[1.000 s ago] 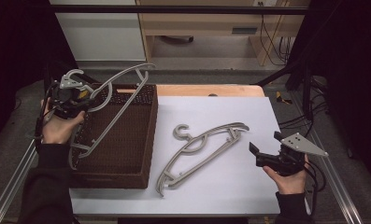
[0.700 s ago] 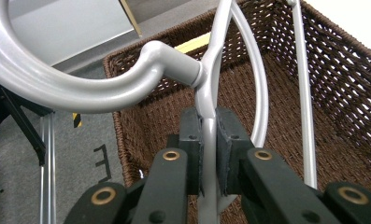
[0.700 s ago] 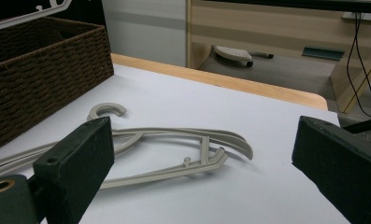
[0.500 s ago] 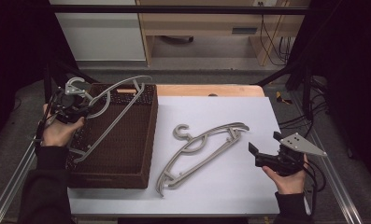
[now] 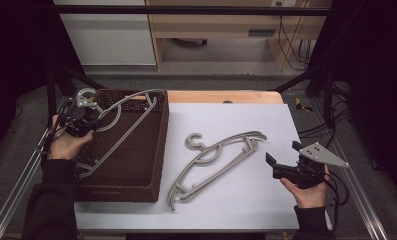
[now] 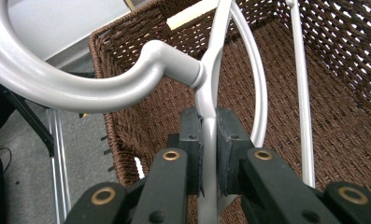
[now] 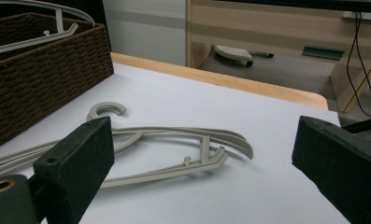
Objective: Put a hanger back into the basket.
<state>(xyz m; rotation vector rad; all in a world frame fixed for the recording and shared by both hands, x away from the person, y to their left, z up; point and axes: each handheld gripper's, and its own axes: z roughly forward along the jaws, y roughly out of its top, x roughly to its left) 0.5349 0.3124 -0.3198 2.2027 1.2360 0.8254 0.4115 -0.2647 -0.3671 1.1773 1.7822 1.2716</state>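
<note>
Sunk lower since the earlier frames: left gripper [image 5: 81,116] and the grey hanger [image 5: 128,127] it carries, now dipping further into the wicker basket [image 5: 158,150]; right side unchanged.

Nearest, at bottom right: right gripper [image 5: 286,167] hovering over the white table [image 5: 236,210], jaws spread wide, nothing between them. Aimed at the beige hanger [image 7: 174,154].

Mid-table: beige hanger [image 5: 213,160] lying flat on the white surface, just beside the basket's right wall, hook toward the far edge. Untouched, not yet collected.

Left, farther off: left gripper clamped tight on the grey hanger's neck just below the hook [image 6: 80,79], pads [image 6: 227,149] pressing the stem from both sides. Hanger tilted, lower end down inside the basket, upper arm reaching past the far rim. Not yet released, not yet lying flat.

Judged progress: roughly halfway. First hanger nearly stowed, release pending. Second hanger wholly left to do: grasp, lift, carry over the wall, set down.
</note>
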